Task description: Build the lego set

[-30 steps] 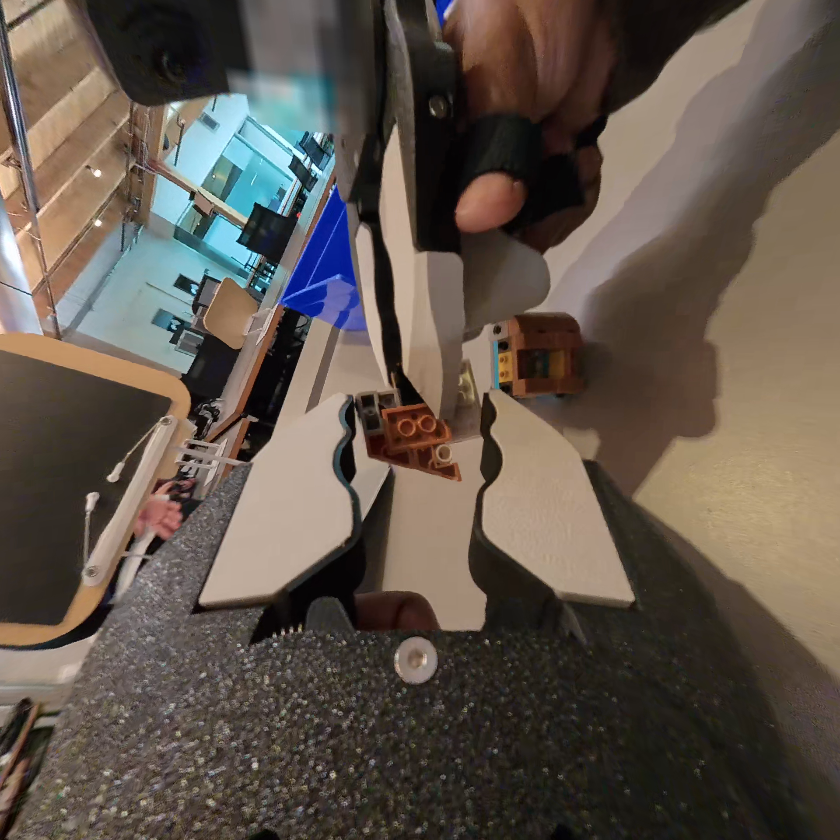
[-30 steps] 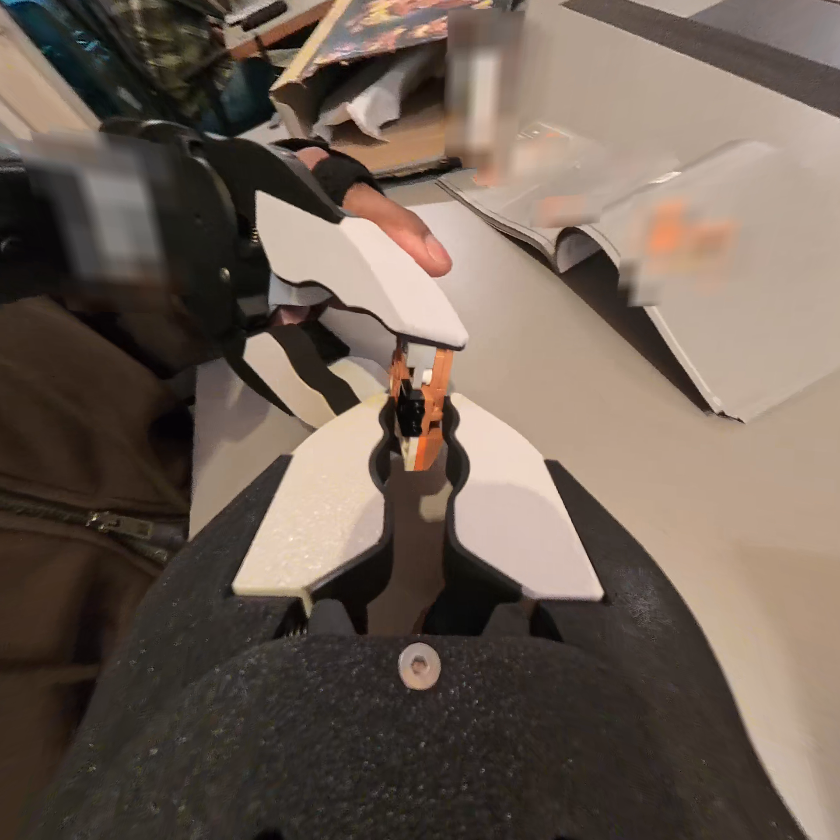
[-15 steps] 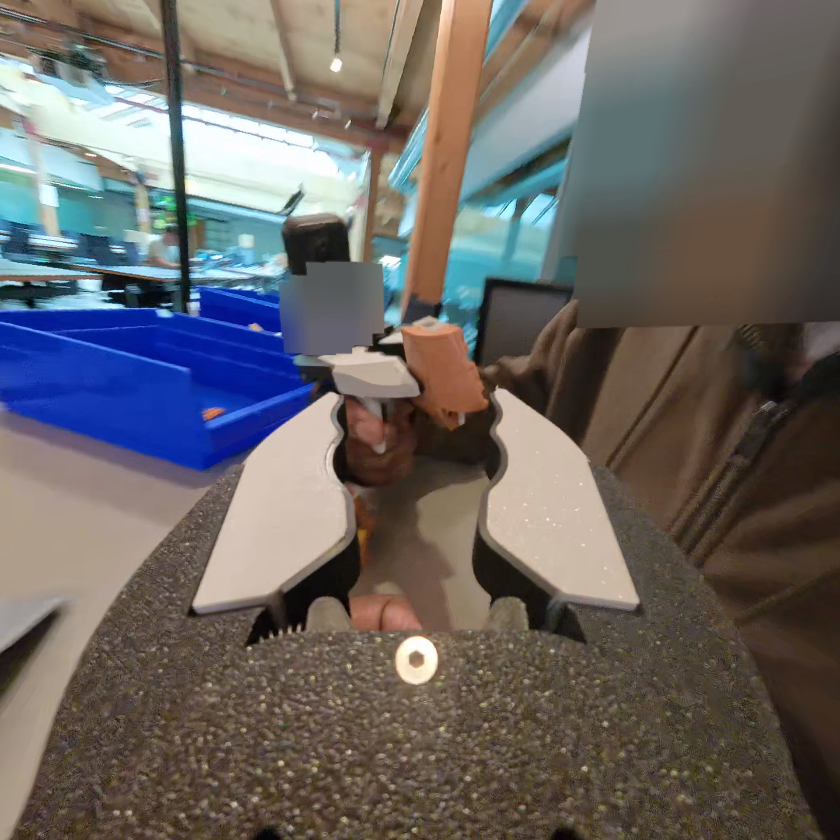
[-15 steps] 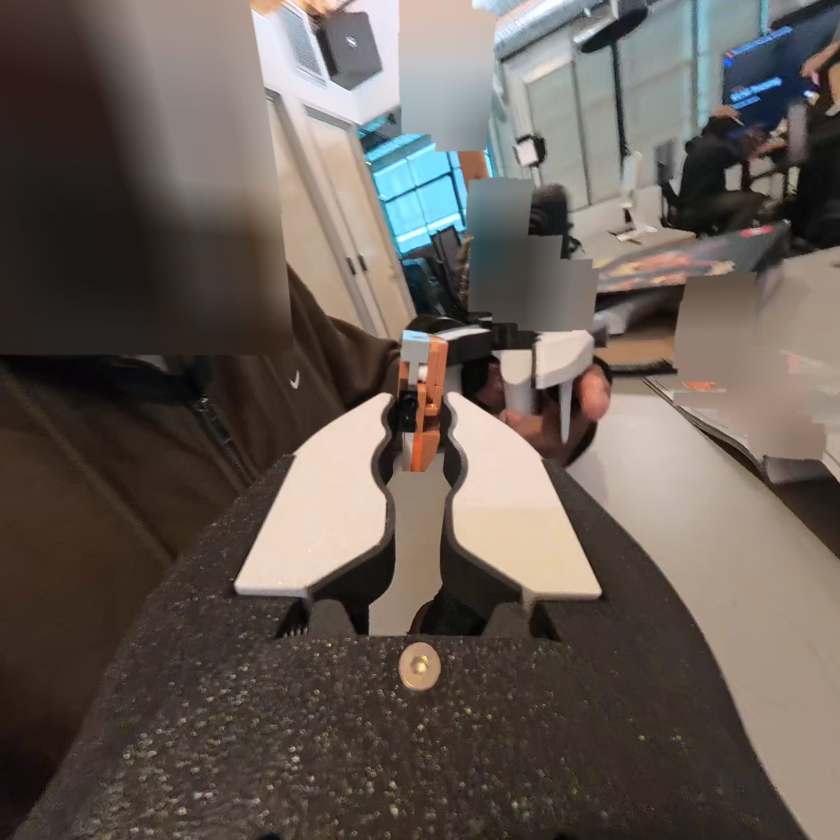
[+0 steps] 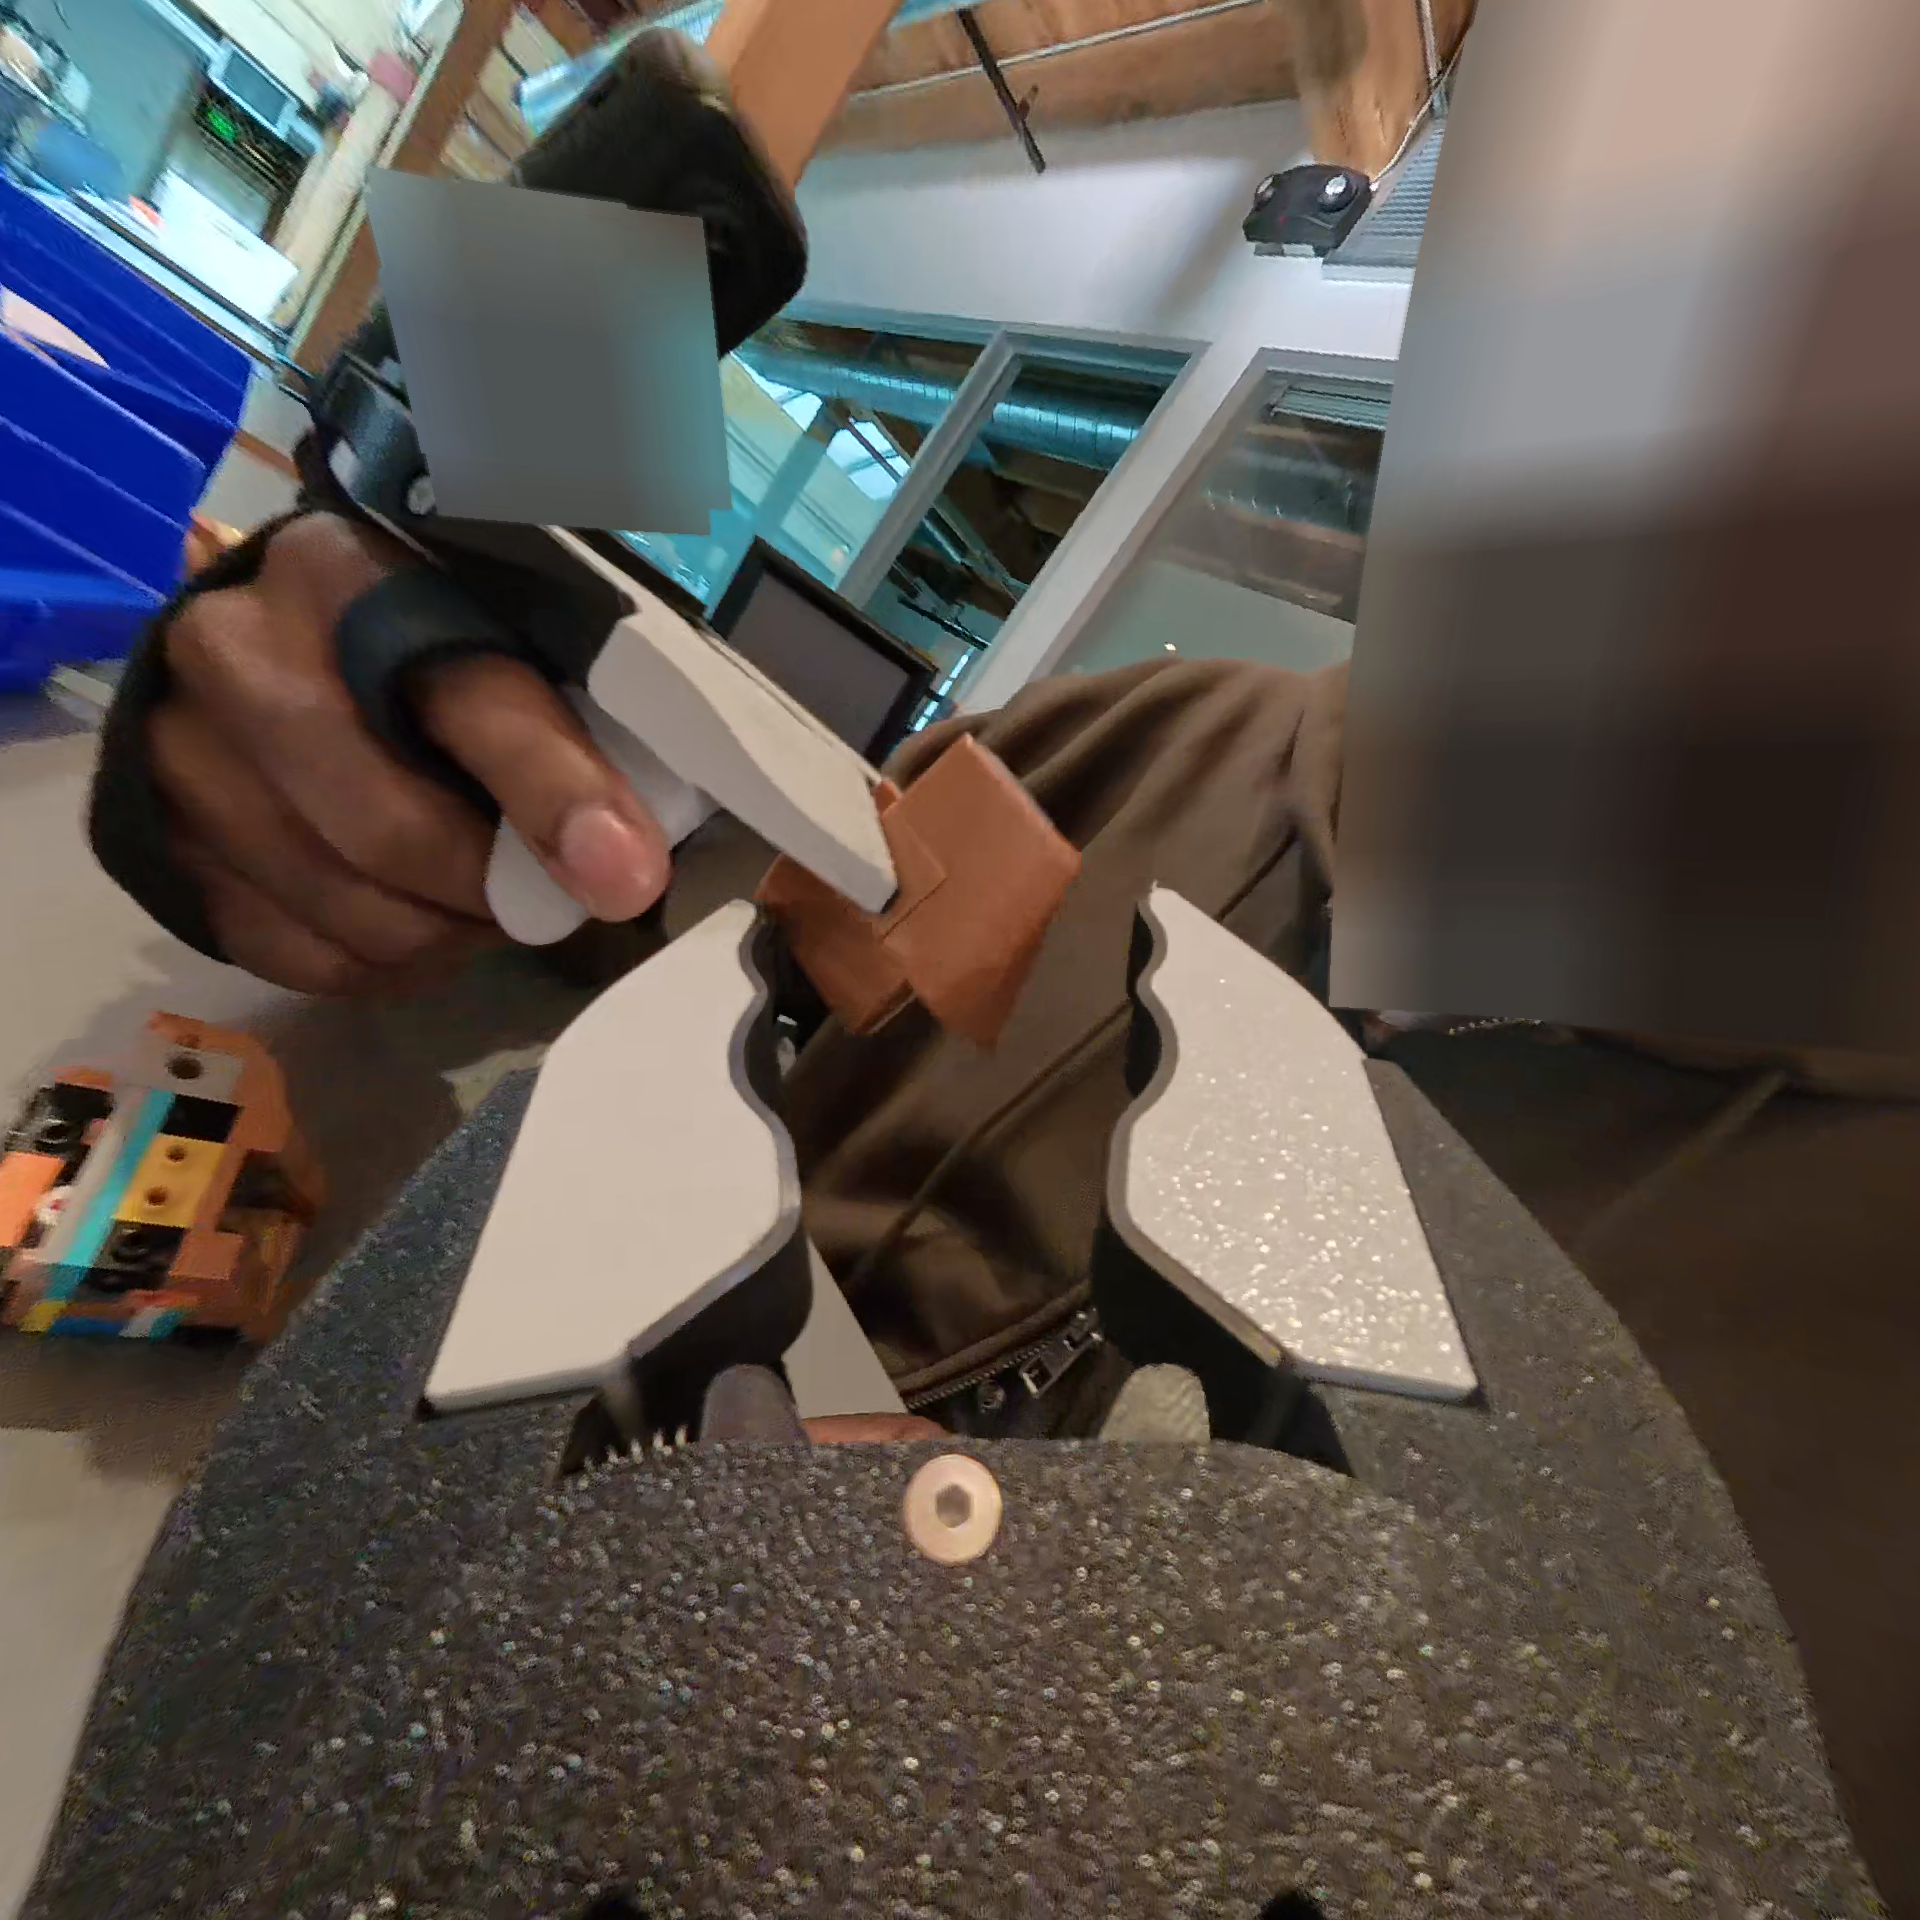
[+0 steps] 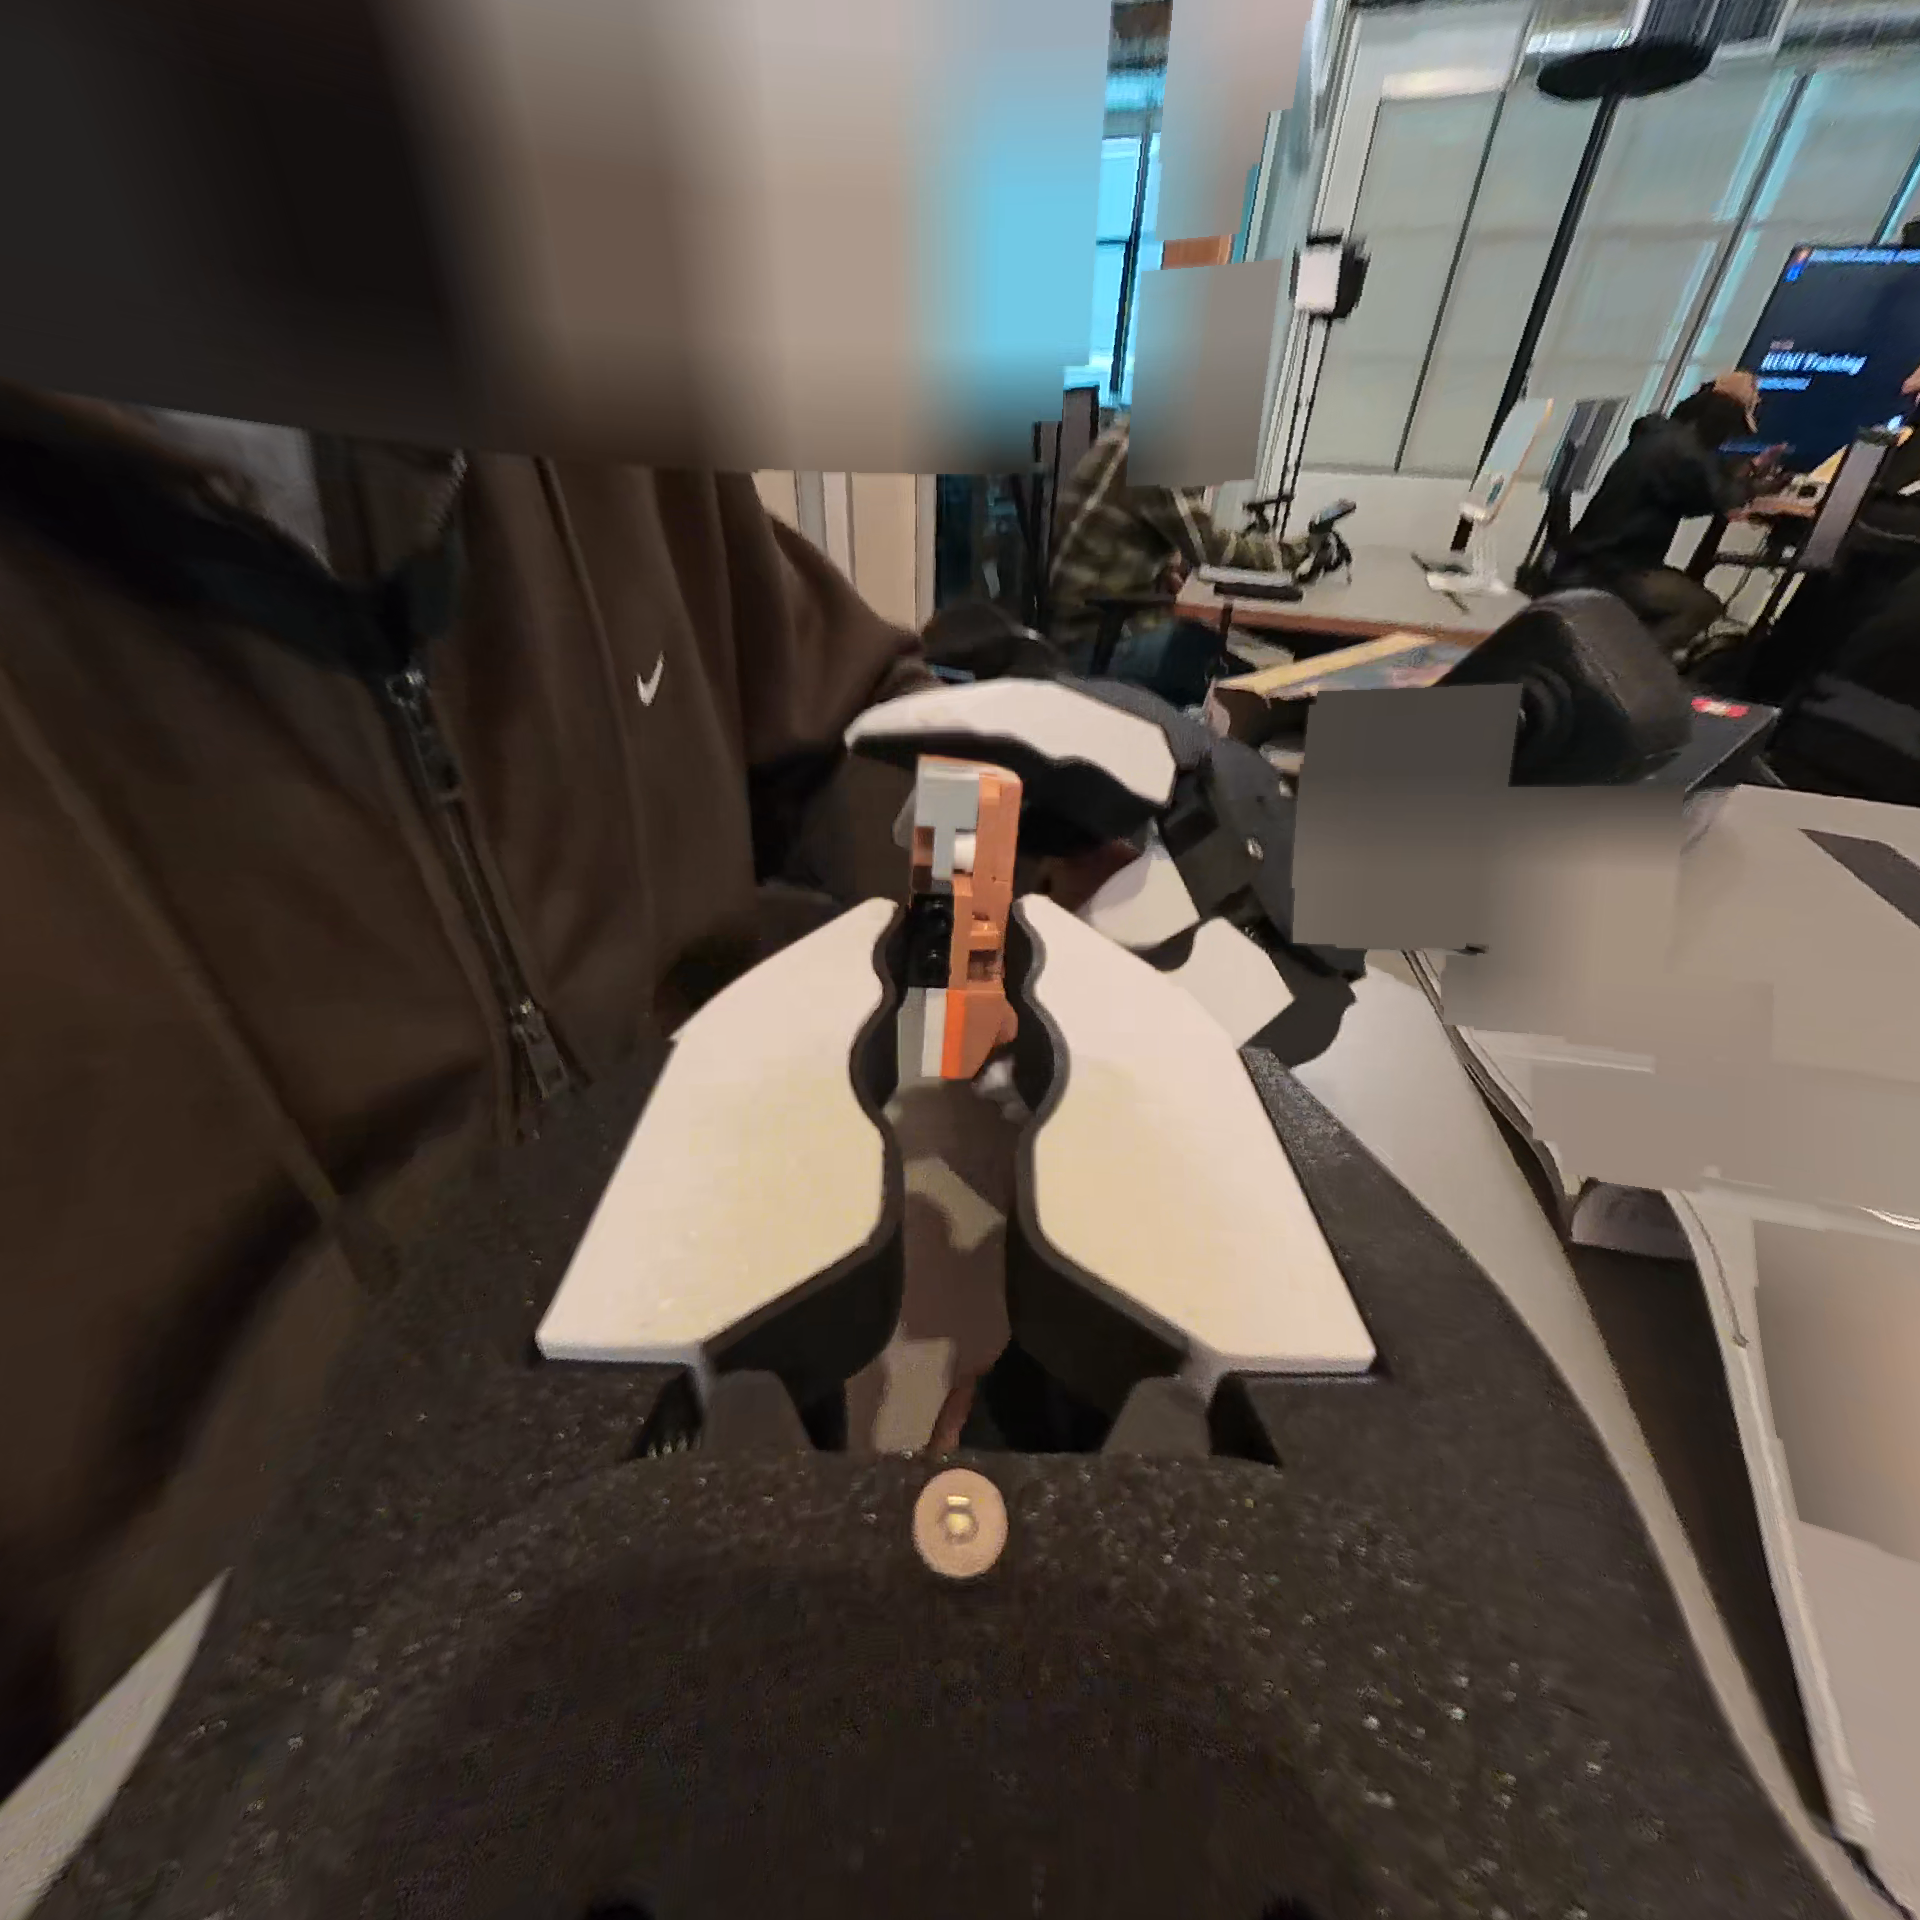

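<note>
A second ago both grippers worked low over the table, the left wrist view looking down at the surface; now both are raised and tilted toward the person's brown jacket. The left gripper, which half a second ago stood apart from the orange brick assembly, has closed in, so that the piece now sits between its spread fingertips, seemingly touching the left one, though the blur makes contact hard to judge. In the right wrist view the left gripper's finger has moved from beside the assembly to above its top. The multicoloured lego block has come back into the left wrist view, at lower left.
</note>
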`<state>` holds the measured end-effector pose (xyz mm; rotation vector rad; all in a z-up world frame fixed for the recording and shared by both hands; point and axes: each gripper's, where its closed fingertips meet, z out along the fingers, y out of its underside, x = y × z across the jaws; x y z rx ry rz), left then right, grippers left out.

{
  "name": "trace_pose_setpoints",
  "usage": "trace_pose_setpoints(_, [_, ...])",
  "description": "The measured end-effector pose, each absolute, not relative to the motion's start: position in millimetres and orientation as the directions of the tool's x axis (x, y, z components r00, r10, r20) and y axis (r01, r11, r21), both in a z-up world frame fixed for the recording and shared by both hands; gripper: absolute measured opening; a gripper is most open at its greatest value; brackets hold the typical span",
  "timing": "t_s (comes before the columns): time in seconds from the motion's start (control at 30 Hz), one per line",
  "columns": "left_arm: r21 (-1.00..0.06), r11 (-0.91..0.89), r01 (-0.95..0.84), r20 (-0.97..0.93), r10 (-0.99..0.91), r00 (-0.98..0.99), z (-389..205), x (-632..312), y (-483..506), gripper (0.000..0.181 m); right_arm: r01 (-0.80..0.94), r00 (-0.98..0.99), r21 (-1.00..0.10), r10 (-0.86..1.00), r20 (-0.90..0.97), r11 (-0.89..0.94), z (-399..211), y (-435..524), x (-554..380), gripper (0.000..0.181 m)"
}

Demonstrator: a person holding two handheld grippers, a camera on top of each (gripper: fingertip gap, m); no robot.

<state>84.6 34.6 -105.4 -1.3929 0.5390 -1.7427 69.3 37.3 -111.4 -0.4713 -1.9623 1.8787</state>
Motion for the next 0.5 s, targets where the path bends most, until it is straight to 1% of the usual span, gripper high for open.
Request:
trace_pose_setpoints(0.2, [-0.683, -0.668, 0.294, 0.683, -0.728, -0.067, -115.9, 86.8, 37.5, 0.066, -0.025, -0.885, -0.979, 0.452, 0.116, 0.202, -122.4, 31.8, 69.0, 0.017])
trace_pose_setpoints(0.37, [-0.642, -0.725, 0.251, 0.736, -0.674, -0.063, -127.6, 92.0, 35.9, 0.072, -0.029, -0.908, -0.954, 0.391, 0.150, 0.299, -129.9, 28.3, 70.7, 0.017])
trace_pose_setpoints(0.5, [-0.610, -0.750, 0.254, 0.764, -0.642, -0.059, -129.5, 90.1, 37.5, 0.075, -0.013, -0.924, -0.914, 0.344, 0.165, 0.405, -140.8, 27.8, 70.9, 0.017])
